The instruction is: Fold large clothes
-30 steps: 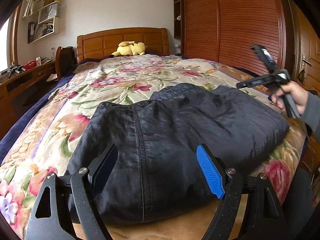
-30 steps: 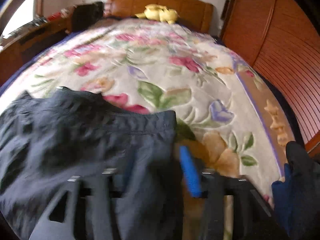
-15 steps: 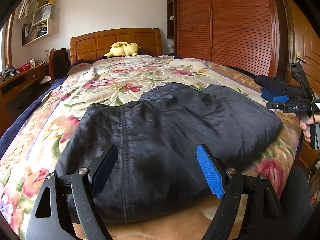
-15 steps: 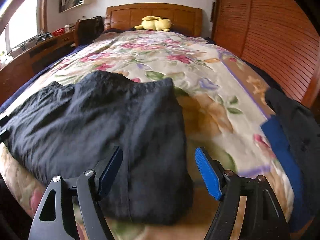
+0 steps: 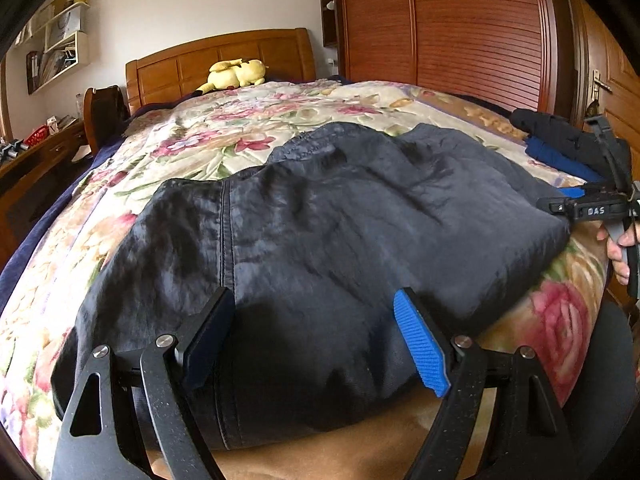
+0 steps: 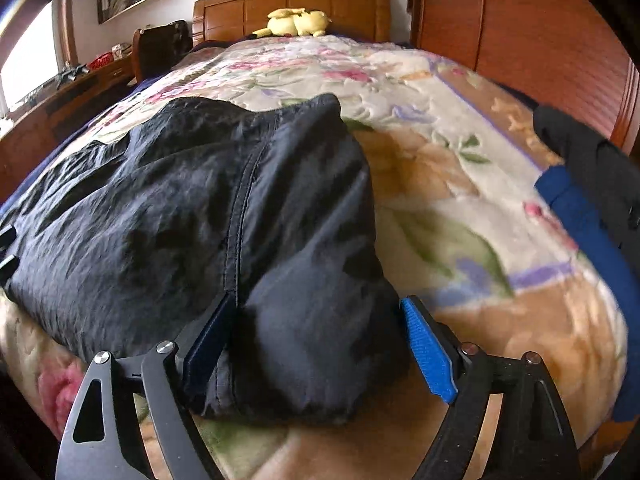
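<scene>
Dark jacket (image 5: 320, 240) at bed (image 5: 60, 280) foot edge. Left hand-held gripper (image 5: 316, 344) spread. Right hand-held gripper (image 6: 316, 344) just opening, straddling jacket corner. Left view only: person's hand (image 5: 622, 248).

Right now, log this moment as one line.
left gripper: open, empty | right gripper: opening, empty | dark jacket: folded on bed

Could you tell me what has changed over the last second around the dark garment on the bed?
The right gripper came down from beside the bed to the near right corner of the dark garment, its jaws just opening; fabric lies between them, not yet pinched. The left gripper eased slightly closer to the near edge, open throughout. The garment, the floral bedspread and the yellow plush toy stayed put.
</scene>
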